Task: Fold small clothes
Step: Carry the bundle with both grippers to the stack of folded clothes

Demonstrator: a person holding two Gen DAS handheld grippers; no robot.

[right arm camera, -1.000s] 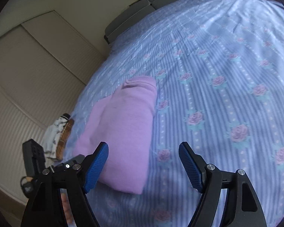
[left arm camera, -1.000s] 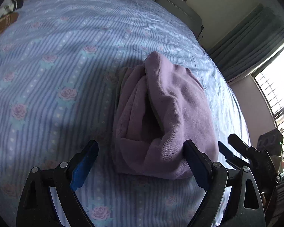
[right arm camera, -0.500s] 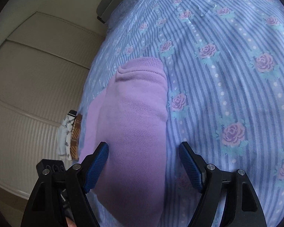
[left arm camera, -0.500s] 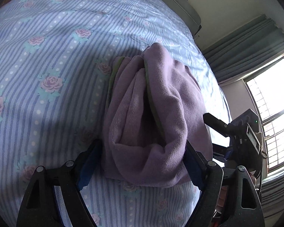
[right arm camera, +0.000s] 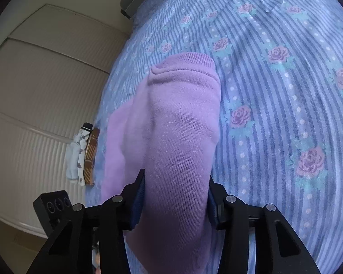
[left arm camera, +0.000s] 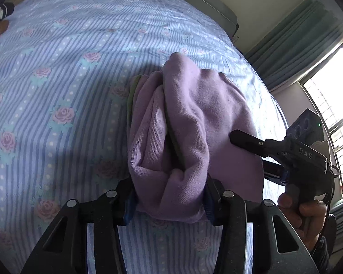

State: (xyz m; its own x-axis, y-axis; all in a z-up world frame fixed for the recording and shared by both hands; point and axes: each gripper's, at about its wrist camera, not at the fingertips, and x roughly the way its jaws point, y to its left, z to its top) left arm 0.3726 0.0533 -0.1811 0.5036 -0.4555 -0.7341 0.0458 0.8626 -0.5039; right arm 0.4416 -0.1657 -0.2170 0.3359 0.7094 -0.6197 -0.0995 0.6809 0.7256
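Note:
A folded lilac knit garment lies on the blue striped, rose-patterned bedsheet. My left gripper is shut on its near end, with the fabric bunched between the blue pads. My right gripper is shut on the other side of the same garment, whose ribbed hem points away from me. The right gripper also shows in the left wrist view, with its fingers against the garment's right side.
A small pile of other clothes lies at the bed's far edge beside a white wardrobe. Grey headboard cushions, green curtains and a bright window lie beyond the bed.
Both grippers moved in onto the folded garment from opposite sides and went from wide open to shut on it, squeezing the fabric.

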